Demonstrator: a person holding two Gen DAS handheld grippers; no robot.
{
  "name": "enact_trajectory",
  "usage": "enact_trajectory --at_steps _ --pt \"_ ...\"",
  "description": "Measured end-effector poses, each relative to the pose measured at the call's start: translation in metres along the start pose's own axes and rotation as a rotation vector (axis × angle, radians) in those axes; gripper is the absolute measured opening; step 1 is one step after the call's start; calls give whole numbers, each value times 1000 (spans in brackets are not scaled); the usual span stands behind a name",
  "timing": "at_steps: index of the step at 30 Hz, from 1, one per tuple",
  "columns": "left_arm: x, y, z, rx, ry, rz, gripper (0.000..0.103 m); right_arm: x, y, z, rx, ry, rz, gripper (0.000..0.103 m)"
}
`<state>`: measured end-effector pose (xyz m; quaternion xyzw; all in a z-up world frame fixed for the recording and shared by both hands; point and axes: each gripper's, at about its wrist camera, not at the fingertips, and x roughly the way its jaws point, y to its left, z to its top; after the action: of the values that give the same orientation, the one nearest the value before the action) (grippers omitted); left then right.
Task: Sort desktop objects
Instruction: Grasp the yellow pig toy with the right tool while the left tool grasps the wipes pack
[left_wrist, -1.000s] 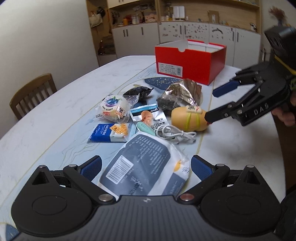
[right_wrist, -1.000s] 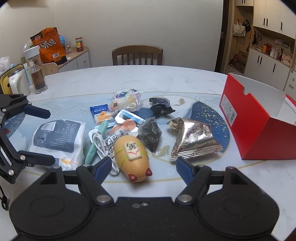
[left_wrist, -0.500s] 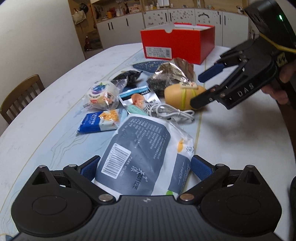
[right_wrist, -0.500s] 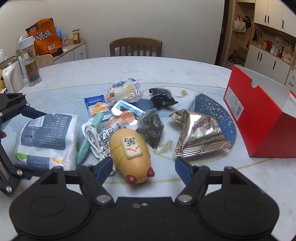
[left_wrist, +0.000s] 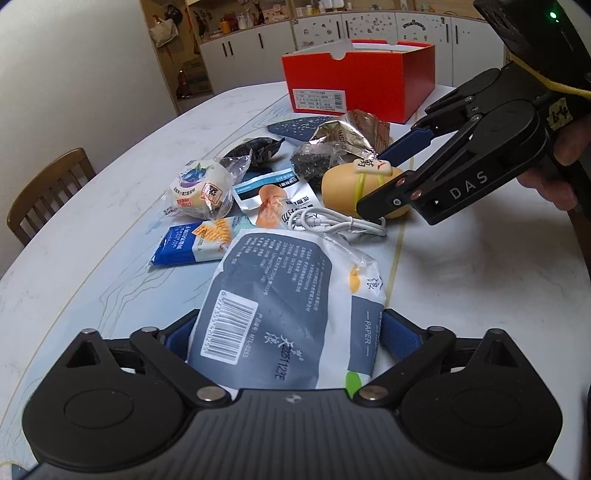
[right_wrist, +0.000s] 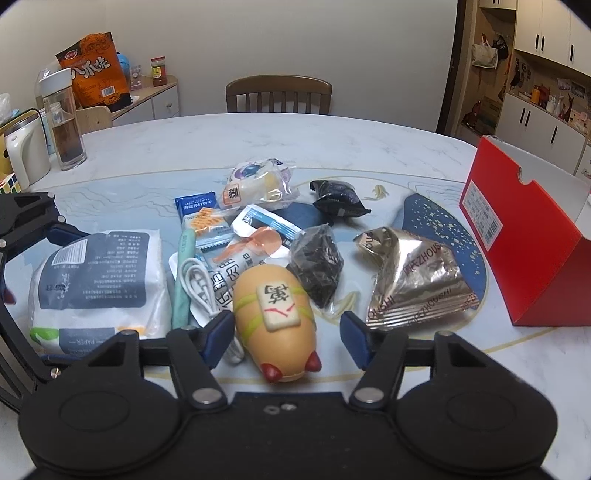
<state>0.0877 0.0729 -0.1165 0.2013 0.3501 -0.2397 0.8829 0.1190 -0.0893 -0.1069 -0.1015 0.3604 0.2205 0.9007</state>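
The tissue pack (left_wrist: 284, 317) lies flat on the marble table (left_wrist: 480, 280), barcode up, at the near end of the jumble; the left gripper (left_wrist: 288, 332) straddles its near end, one blue pad (left_wrist: 400, 332) on each side, spread wide and, as far as I can see, not yet squeezing it. Just beyond the pack a white cable (left_wrist: 332, 223) curls, and behind that sits the tan plush toy (right_wrist: 275, 314) with a mahjong tile on its back; the right gripper (right_wrist: 288, 332) has its fingers parted on either side of the toy's rear, the left pad (right_wrist: 218, 338) close to the plush, the right one clearly off it; whether the left pad touches, I cannot tell. Left of the cable lies a blue snack packet (left_wrist: 192, 245), a clear-wrapped bun (left_wrist: 201, 188) past it, and a white sachet (left_wrist: 273, 199) between bun and toy; a mint-green pen (right_wrist: 183, 273) lies between pack and cable in the right view. Farther off come two dark wrapped snacks (right_wrist: 317, 266), a crumpled silver foil bag (right_wrist: 413, 280), then the open red shoebox (left_wrist: 354, 86) at the far edge; a wooden chair (right_wrist: 279, 92) stands behind the table, a kettle (right_wrist: 26, 151) and a glass bottle (right_wrist: 62, 122) at its left corner.
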Motion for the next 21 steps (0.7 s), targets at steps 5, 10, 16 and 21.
enact_trajectory --at_steps 5,10,16,21 --pt "-3 -3 1 -12 -3 11 93 2 0 1 13 5 13 60" --pt "-4 -5 3 -34 -1 16 87 3 1 1 36 16 31 57" --pt "-6 -7 5 -45 2 18 81 1 5 0 23 15 39 52" --pt "-9 -10 5 -57 7 22 78 -2 2 1 34 20 35 45"
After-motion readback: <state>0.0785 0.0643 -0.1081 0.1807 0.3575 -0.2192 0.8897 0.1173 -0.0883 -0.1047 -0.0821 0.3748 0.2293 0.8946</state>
